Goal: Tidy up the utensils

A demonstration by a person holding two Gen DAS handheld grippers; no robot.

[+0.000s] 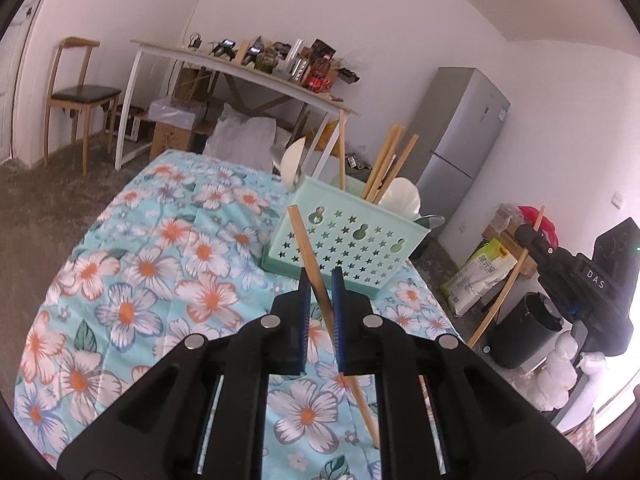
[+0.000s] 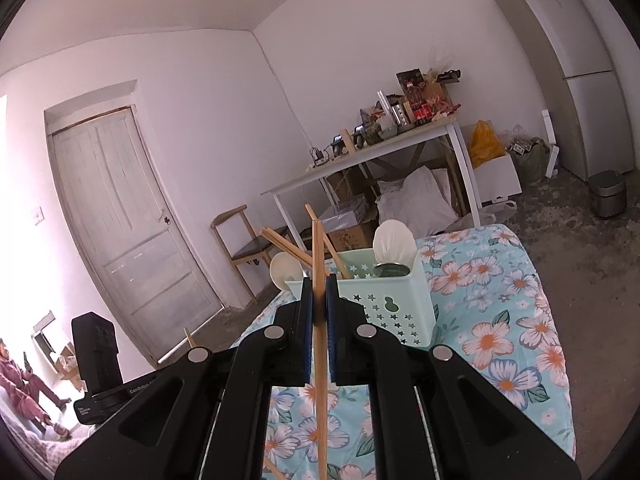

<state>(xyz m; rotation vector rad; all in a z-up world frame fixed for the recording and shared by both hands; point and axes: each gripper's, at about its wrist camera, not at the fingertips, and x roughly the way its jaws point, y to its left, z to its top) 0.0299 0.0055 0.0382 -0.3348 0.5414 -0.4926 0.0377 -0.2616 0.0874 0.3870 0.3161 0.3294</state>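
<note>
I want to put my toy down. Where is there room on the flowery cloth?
The flowery cloth is bare left of the green basket. The basket itself is crowded with chopsticks and spoons. Each gripper, left and right, holds a chopstick.

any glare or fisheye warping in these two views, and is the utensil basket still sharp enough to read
Left wrist view: window glare blows out the lower right edge, and the fridge bows with the fisheye; the green basket and its star cutouts stay sharp. Right wrist view: glare whitens the left edge by the door, which curves strongly; the basket is clear, the right gripper slightly soft.
</note>
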